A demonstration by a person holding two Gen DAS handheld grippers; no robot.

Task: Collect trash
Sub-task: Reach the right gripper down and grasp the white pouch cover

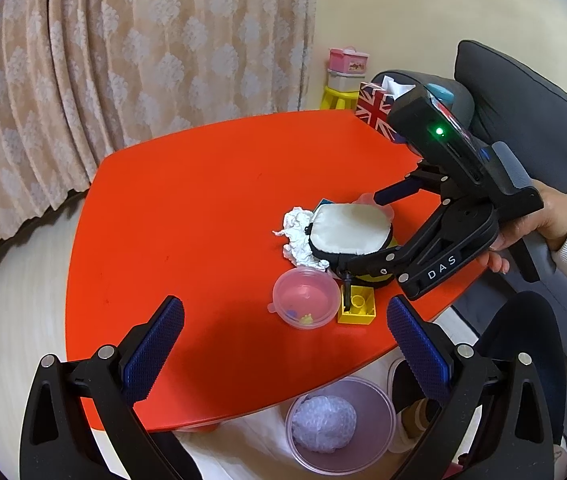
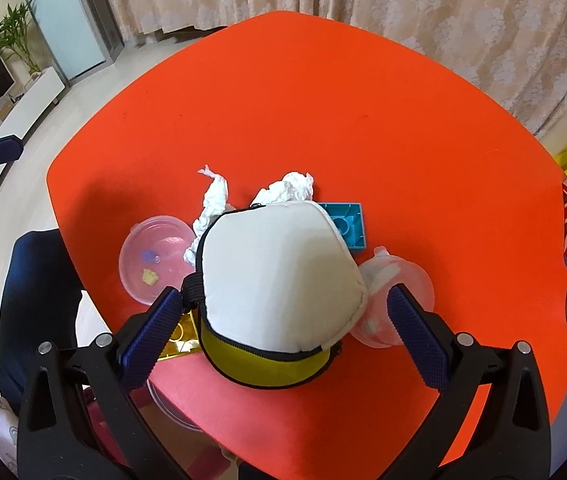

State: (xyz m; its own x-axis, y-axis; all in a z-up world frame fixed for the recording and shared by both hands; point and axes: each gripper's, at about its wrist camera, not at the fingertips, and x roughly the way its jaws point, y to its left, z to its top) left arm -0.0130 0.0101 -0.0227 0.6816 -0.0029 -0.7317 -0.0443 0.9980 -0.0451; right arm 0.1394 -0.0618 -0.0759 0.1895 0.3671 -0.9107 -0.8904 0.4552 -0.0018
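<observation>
1. Two grippers work over the red table [image 1: 187, 208]. The right gripper [image 2: 283, 340] hangs directly above the cluster of items near the table's near edge; the left gripper [image 1: 283, 344] sits back from it, over bare tabletop.
2. Both sets of jaws stand wide apart and hold nothing.
3. On the floor below the table edge stands the waste bowl [image 1: 379, 404], which already holds a ball of bubble wrap [image 1: 325, 424]. Only the left wrist view shows its contents.
4. A yellow pouch with a white top [image 2: 279, 276] fills the span between the right fingers and lies partly over the trash.
5. The trash in question, crumpled white tissue [image 2: 291, 188], lies on the table beyond the pouch, forward of the right jaws. Its long axis runs roughly across the jaw line.
6. The right gripper is the nearer one; reaching the tissue probably requires moving forward past the pouch.
7. The right wrist view alone shows the blue brick [image 2: 349, 224] touching the pouch. The left wrist view alone shows the yellow brick [image 1: 357, 306] clearly.
</observation>
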